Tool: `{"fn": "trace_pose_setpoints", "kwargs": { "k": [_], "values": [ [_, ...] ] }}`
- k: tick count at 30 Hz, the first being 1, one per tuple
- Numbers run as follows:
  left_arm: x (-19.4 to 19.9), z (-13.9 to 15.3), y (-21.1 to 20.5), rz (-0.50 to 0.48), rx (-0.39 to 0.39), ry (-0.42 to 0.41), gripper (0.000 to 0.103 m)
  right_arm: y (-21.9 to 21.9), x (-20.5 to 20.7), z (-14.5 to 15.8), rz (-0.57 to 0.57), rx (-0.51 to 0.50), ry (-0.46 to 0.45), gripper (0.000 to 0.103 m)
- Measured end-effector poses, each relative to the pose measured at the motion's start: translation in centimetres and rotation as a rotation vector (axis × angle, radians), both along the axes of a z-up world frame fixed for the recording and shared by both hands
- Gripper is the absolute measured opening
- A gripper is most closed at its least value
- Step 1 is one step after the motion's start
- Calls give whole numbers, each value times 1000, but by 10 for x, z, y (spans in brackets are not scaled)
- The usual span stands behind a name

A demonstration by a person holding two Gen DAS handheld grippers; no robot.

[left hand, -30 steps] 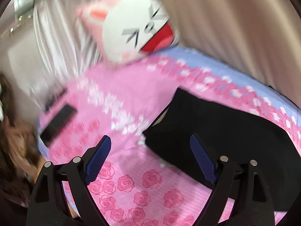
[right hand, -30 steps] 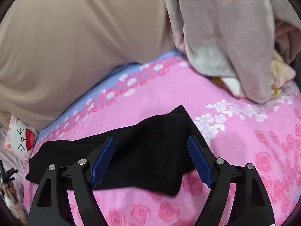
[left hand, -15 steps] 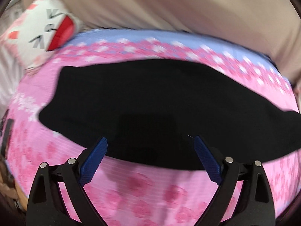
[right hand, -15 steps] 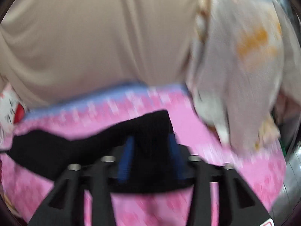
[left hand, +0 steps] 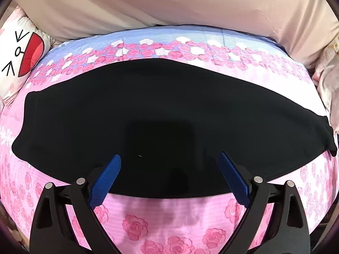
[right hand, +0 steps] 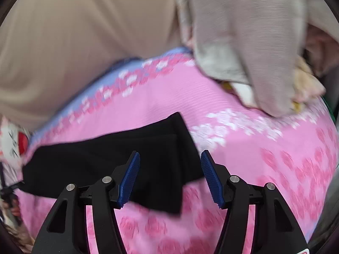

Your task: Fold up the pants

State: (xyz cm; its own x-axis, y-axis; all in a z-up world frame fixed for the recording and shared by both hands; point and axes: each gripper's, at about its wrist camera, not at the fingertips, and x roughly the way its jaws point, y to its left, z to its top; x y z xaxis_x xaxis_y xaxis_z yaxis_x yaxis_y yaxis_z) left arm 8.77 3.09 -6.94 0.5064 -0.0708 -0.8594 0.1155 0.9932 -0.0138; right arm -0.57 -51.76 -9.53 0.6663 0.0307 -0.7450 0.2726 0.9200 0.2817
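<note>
Pants (left hand: 161, 114) lie flat on floral bedsheet (left hand: 169, 222).

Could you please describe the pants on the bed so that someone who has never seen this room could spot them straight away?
Start at the bed with the pink rose-print sheet, backed by a beige cover. Across its middle lie the black pants, spread flat. They are the only plain dark thing there; the cat-face pillow and the grey blanket are pale.
</note>
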Motion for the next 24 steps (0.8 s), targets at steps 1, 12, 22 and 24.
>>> {"fn": "trace_pose_setpoints", "kwargs": {
  "k": [1, 12, 22, 24],
  "values": [
    [-2, 1, 1, 5, 8, -2, 91, 8, 18, -9, 33, -40, 38, 57],
    [17, -2, 64, 184, 73, -11, 93, 8, 53, 29, 12, -283, 4, 17],
    [6, -2, 178, 452, 43, -23, 93, 34, 2, 14, -159, -225, -78, 43],
    [-5, 5, 221, 557, 7, -43, 93, 61, -5, 18, -133, -224, -85, 45]
  ]
}}
